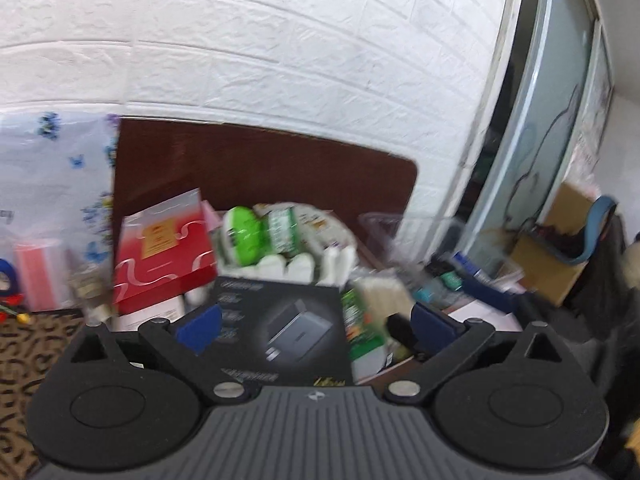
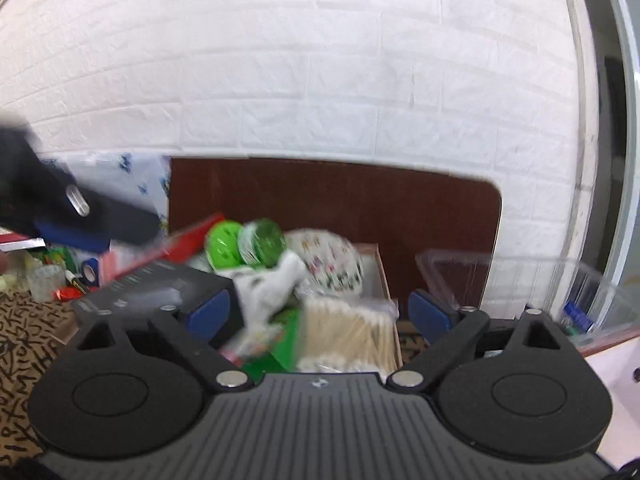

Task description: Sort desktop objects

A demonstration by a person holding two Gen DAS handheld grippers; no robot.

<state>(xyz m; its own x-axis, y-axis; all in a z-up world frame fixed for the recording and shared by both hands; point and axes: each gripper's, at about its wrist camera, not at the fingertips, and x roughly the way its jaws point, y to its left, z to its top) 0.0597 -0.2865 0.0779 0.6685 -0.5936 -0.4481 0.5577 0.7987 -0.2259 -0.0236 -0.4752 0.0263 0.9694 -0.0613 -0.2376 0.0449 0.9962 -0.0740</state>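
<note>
We are hovering left gripper (image 1: 316, 326) over black box (image 1: 286, 332) lying in cluttered carton (image 2: 385, 280), jaws spread wide. Right gripper (image 2: 320, 316) also gaping, above cotton swabs (image 2: 348, 332). We are judging box stiff, light, slick; gripping across short edges.
</note>
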